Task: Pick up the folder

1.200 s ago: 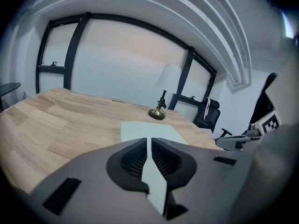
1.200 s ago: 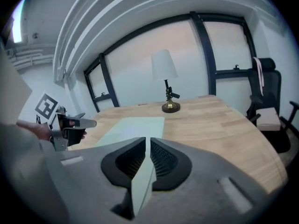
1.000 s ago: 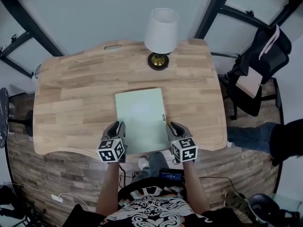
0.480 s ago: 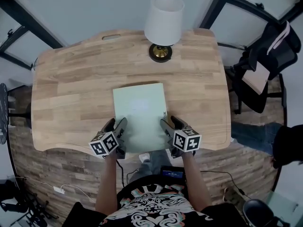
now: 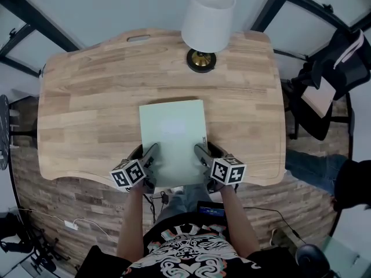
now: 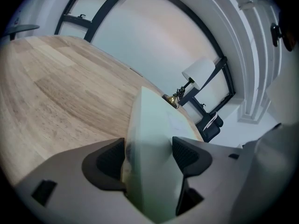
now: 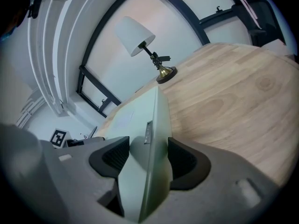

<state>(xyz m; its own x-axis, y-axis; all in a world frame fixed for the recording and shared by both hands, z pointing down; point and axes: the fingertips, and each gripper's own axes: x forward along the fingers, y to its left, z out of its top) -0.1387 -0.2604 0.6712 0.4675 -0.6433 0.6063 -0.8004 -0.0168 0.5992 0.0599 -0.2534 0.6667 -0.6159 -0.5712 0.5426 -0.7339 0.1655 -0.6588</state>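
**Q:** What does the table carry, seen from your station?

**Operator:** Head view. A pale green folder (image 5: 173,138) lies flat on the wooden table (image 5: 87,97), in the middle of the near half. Its long sides run away from me and its near end reaches the table's near edge. A lamp (image 5: 207,22) with a white shade stands at the far edge, well apart from the folder.

**Q:** Is the folder open, and is anything in it?

**Operator:** It is closed. The cover is plain, and no view shows me what it contains. Right gripper view: a small grey tab (image 7: 148,132) sits on the folder's right edge.

**Q:** How do your grippers stand?

**Operator:** I have one at each long side, close to the near corners.
- **Left gripper view:** the left gripper (image 6: 148,155) has its jaws wide; they have just been opening. The folder's left edge lies between the two pads and fills most of the gap.
- **Right gripper view:** the right gripper (image 7: 147,157) is also wide and has likewise just been opening. The folder's right edge, with the tab, lies between its pads.

I read neither pair as clamped, and the folder rests on the table.
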